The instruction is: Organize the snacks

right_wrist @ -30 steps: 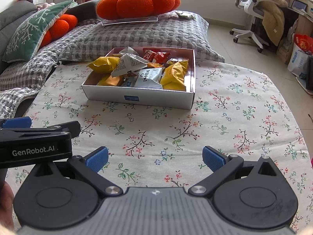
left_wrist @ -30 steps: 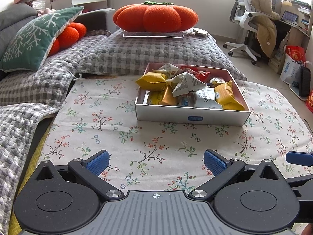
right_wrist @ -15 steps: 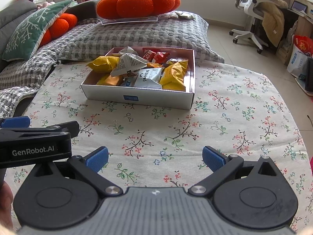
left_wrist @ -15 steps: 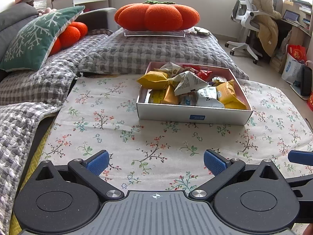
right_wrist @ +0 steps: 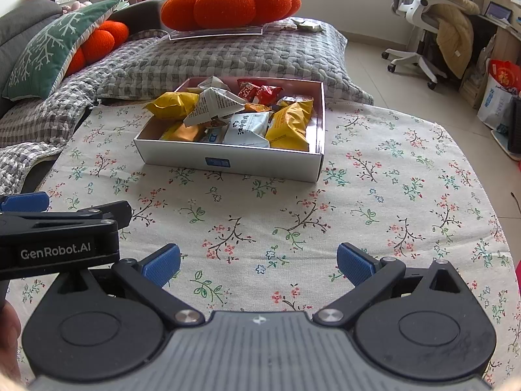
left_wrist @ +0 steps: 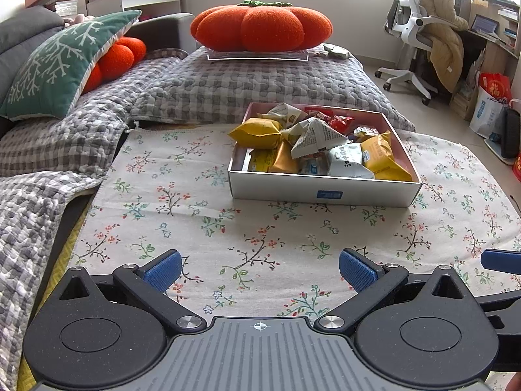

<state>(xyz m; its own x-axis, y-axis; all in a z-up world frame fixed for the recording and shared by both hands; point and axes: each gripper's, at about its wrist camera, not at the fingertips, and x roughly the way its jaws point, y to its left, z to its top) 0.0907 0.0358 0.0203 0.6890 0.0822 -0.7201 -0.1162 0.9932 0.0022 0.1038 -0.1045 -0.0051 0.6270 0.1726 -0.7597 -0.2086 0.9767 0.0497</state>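
I see a low table covered by a floral cloth (left_wrist: pixel 182 195), with a grey checked sofa (left_wrist: pixel 228 88) behind it carrying a big orange pumpkin cushion (left_wrist: pixel 260 29) and a green cushion (left_wrist: pixel 58 65). A white office chair (left_wrist: pixel 413 32) draped with a tan coat stands far right.

On the cloth, well ahead of both my tools, sits a shallow white box (left_wrist: pixel 322 192) heaped with snack packets (left_wrist: pixel 325 150): yellow, white, gold and red wrappers, all inside its walls.

My left claw (left_wrist: pixel 260 268) hangs low over bare cloth, its blue pads spread wide, gripping nothing and touching nothing. My right claw (right_wrist: pixel 258 262) is equally wide open and empty, just beside the left one, whose black side reads "GenRobot.AI" in the right camera.
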